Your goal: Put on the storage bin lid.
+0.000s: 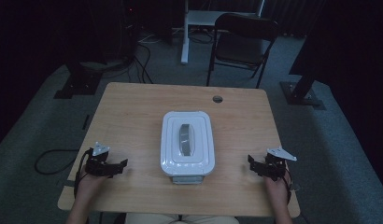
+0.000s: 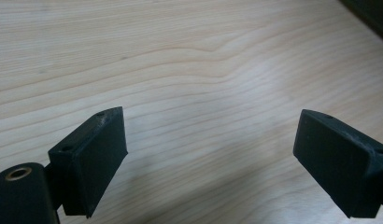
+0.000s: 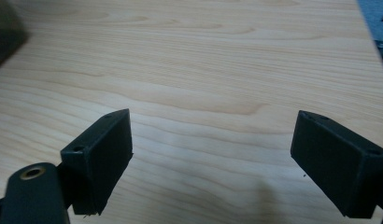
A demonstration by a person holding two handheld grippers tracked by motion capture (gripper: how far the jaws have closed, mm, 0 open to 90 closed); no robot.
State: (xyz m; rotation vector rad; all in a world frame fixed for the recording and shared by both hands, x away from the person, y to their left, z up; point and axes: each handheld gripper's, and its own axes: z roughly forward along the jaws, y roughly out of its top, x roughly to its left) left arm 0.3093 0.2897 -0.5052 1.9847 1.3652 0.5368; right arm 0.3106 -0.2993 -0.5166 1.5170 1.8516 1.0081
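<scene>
A white lidded box point(image 1: 187, 143) with a grey handle point(image 1: 186, 138) on its lid stands at the middle of the wooden table point(image 1: 133, 107). My left gripper point(image 1: 120, 167) rests low over the table's front left, well left of the box, pointing toward it. In the left gripper view its jaws stand wide apart point(image 2: 210, 158) over bare wood. My right gripper point(image 1: 251, 164) is at the front right, also apart from the box. The right gripper view shows its jaws wide point(image 3: 213, 161) with nothing between them.
A round cable hole point(image 1: 217, 99) sits near the table's far edge. Behind the table stand a dark folding chair point(image 1: 241, 44) and a white desk leg point(image 1: 184, 42). Black stand bases point(image 1: 77, 84) and cables lie on the grey carpet at both sides.
</scene>
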